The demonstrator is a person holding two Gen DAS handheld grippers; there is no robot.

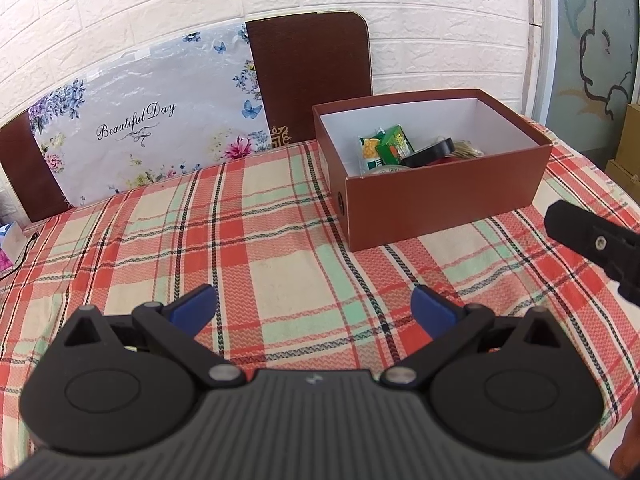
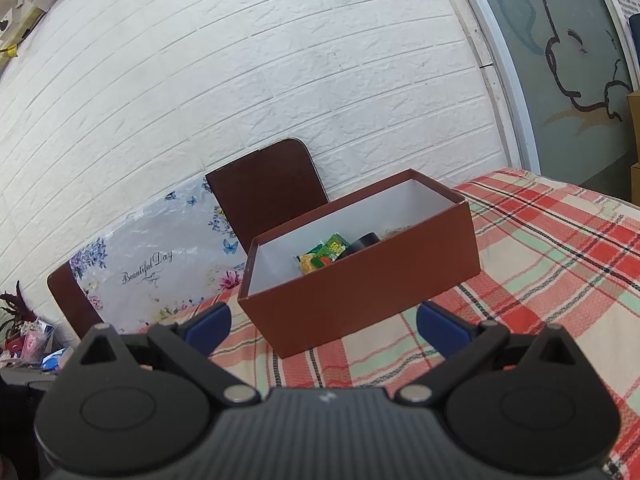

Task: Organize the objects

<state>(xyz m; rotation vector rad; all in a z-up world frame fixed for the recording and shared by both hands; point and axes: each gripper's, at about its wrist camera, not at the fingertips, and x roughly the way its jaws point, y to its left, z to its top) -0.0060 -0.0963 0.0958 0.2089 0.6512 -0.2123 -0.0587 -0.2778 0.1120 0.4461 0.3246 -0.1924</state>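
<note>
Both your jaws stand wide apart and grip nothing. Your left gripper (image 1: pixel 312 312) hangs over bare checked cloth (image 1: pixel 280 240), its blue pads (image 1: pixel 192 308) spread with only the plaid showing between them. Your right gripper (image 2: pixel 324 328) is spread just as wide, and its pads (image 2: pixel 208 328) frame the near wall of the box (image 2: pixel 360 280) without touching it.

From your left camera the box (image 1: pixel 440 208) sits on the cloth to the far right, lid off, brown outside and white inside. Down in it lie a yellow-and-white packet (image 1: pixel 370 152), a green carton (image 1: pixel 396 142) leaning against it, a black roll (image 1: pixel 432 152) to the right of the carton, and a tan bundle (image 1: pixel 466 150) beyond the roll that is too small to tell. These things crowd the near right part of the box; its far left part shows white floor.

A black part of your right gripper (image 1: pixel 592 244) pokes in at the right edge of the left view, just off the box's near right corner.

Behind the cloth, a brown board (image 1: pixel 312 76) and a flowered bag (image 1: pixel 148 120) lean on the white brick wall (image 1: pixel 420 20).
</note>
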